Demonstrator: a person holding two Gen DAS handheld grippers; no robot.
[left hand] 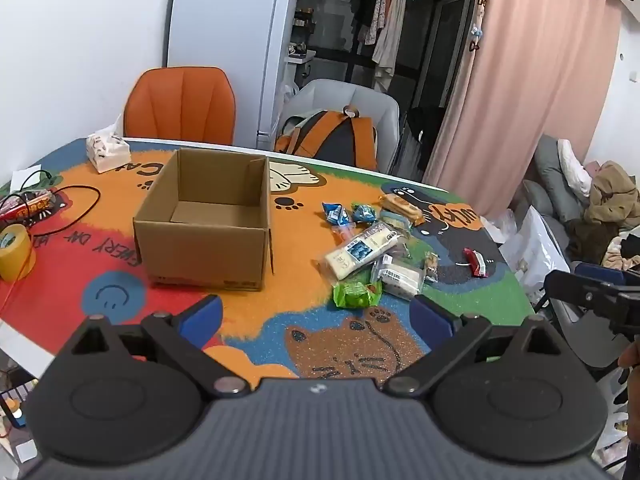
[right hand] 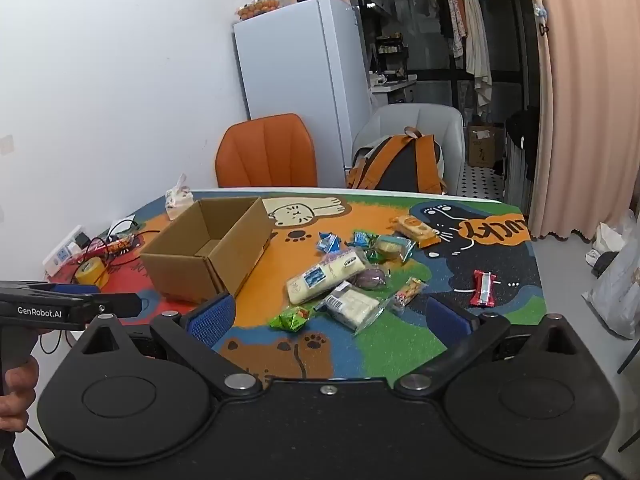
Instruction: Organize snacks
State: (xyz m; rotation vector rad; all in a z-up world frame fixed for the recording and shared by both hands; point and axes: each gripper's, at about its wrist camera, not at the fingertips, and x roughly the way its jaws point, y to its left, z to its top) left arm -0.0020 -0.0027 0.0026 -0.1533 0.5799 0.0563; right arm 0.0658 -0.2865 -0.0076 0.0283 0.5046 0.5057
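**Both grippers wide open above the near edge, snacks scattered right of an empty box**

Nearest the cameras, the left gripper [left hand: 318, 314] hangs over the near edge of the surface [left hand: 256, 312], which is covered by a bright cartoon-animal mat; its blue-padded jaws stand wide apart with nothing between them. The right gripper [right hand: 332, 316] is just the same: jaws spread wide, empty, above the near edge.

Just beyond the fingertips lies a crumpled green foil snack packet [right hand: 290, 318]. Right behind it sits a clear-wrapped white cake slice [right hand: 352, 305], and touching that, a long cream-coloured packet with a blue label [right hand: 326, 276], lying at a slant. A small red wrapped bar [right hand: 483, 288] lies alone to the right, well apart from the pile.

Further back are two small blue foil packets [right hand: 329, 241], side by side, and at the far right of the pile an orange-and-cream wrapped biscuit pack [right hand: 414, 230].

Left of the snacks stands an open brown cardboard box [left hand: 208, 224], upright, with nothing visible inside. On the far left edge rest a roll of yellow tape [left hand: 14, 252], a black cable and, further back, a soft tissue pack [left hand: 107, 152].

Behind the surface stand an orange padded chair [left hand: 180, 104] and a grey chair holding an orange-and-dark backpack [left hand: 332, 138].
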